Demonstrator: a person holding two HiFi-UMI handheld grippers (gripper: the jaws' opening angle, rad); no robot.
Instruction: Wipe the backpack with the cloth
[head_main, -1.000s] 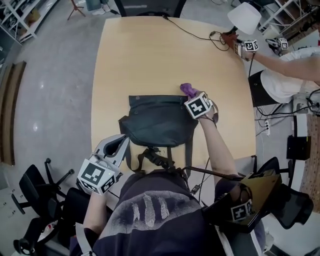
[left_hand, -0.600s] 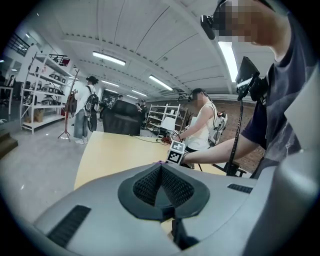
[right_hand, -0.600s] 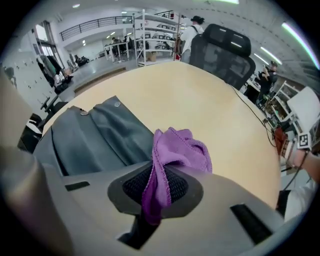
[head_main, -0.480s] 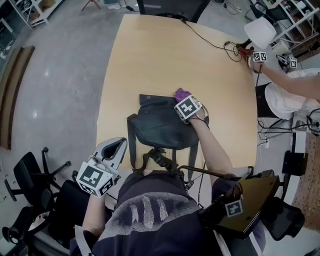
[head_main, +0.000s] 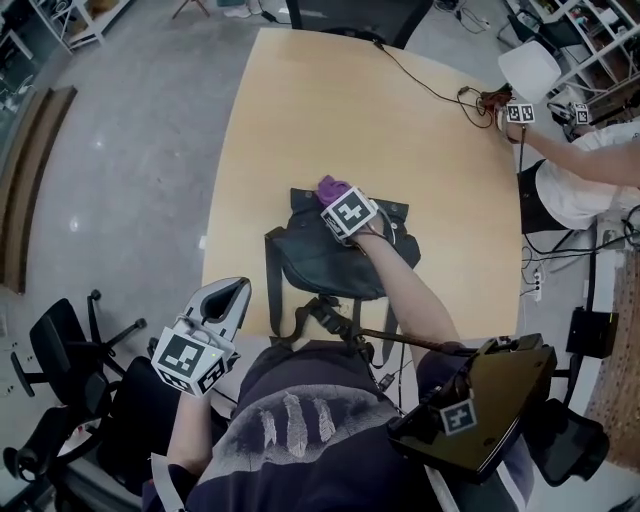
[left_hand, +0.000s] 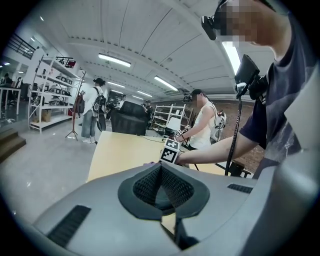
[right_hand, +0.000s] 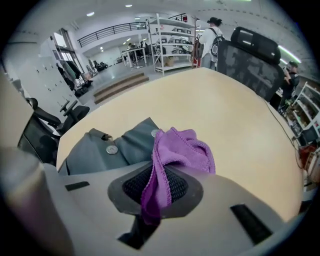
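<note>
A dark grey backpack (head_main: 325, 258) lies flat on the wooden table (head_main: 330, 110), near its front edge. My right gripper (head_main: 336, 196) is shut on a purple cloth (head_main: 332, 187) and rests at the backpack's upper edge, left of centre. In the right gripper view the cloth (right_hand: 177, 152) bunches out of the right gripper (right_hand: 156, 181) over the backpack's snap-button flap (right_hand: 112, 149). My left gripper (head_main: 231, 292) hangs off the table's near left corner, away from the backpack. In its own view the left gripper (left_hand: 160, 186) is shut with nothing in it.
Another person (head_main: 585, 160) holds marker-cube grippers (head_main: 520, 113) at the table's far right corner, beside a black cable (head_main: 425, 85). An office chair (head_main: 345, 15) stands at the far end and another chair (head_main: 70, 360) at my left. The backpack's straps (head_main: 330, 320) hang over the near edge.
My right gripper has slid the purple cloth leftward along the backpack's upper edge, from its right corner to left of centre. The left gripper has stayed where it was.
</note>
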